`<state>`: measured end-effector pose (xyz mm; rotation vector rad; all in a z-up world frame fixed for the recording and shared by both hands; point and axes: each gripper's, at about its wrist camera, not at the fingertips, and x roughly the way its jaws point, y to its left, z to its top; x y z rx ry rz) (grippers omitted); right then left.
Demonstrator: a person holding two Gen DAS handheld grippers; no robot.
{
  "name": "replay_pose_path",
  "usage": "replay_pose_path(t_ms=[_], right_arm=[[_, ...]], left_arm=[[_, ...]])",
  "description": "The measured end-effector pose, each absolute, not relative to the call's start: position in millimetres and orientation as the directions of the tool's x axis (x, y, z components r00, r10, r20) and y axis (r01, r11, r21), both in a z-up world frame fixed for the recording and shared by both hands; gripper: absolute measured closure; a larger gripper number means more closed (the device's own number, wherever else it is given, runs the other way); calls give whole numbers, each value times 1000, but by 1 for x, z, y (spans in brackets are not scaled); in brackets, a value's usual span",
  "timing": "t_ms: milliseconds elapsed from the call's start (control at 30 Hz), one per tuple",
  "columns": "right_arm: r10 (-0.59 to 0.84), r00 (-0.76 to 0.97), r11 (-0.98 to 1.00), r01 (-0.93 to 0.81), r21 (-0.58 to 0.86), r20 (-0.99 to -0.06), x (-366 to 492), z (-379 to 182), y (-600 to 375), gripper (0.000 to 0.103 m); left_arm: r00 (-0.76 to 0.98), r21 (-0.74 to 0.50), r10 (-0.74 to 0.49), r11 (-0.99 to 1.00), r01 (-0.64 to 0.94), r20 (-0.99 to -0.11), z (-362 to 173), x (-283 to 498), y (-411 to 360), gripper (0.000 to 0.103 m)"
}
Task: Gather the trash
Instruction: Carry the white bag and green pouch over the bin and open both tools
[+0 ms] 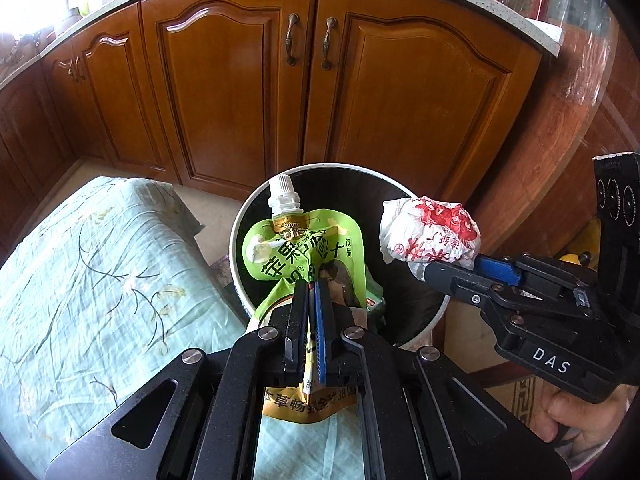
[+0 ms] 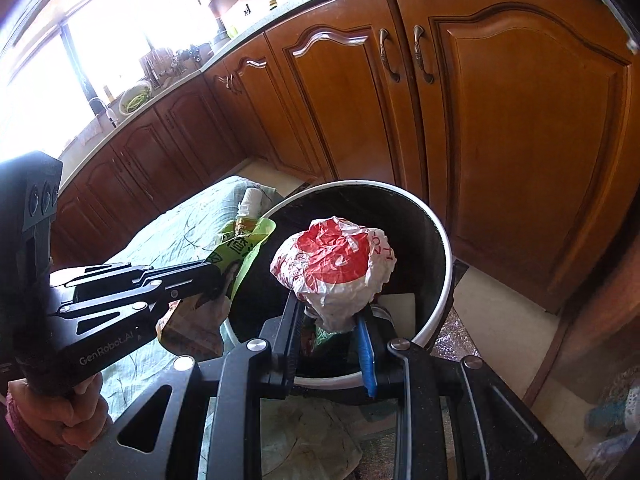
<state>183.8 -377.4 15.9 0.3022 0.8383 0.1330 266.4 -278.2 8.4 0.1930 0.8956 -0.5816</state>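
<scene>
My left gripper (image 1: 311,286) is shut on a green drink pouch (image 1: 304,248) with a white spout and holds it over the left rim of the round trash bin (image 1: 236,236), white outside and black inside. My right gripper (image 2: 328,312) is shut on a crumpled red-and-white wrapper ball (image 2: 334,266) and holds it above the bin's opening (image 2: 444,248). The wrapper ball (image 1: 430,234) and right gripper (image 1: 444,272) also show in the left wrist view. The pouch (image 2: 240,248) and left gripper (image 2: 216,276) show at the left of the right wrist view.
A table with a pale green floral cloth (image 1: 92,280) lies left of the bin. Brown wooden cabinet doors (image 1: 224,92) under a speckled counter stand close behind the bin. A white flat item (image 2: 396,308) lies inside the bin. Beige floor tiles (image 2: 500,312) show to the right.
</scene>
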Motion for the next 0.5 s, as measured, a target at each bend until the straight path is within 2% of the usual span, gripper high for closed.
replay_pose_path(t_ms=[367, 500], right_arm=[[217, 618, 958, 14, 286, -755, 205, 8, -381, 77], [218, 614, 958, 15, 288, -759, 207, 6, -383, 74]], left_arm=[[450, -72, -364, 835, 545, -815, 3, 297, -299, 100], [438, -76, -359, 836, 543, -824, 1, 302, -303, 100]])
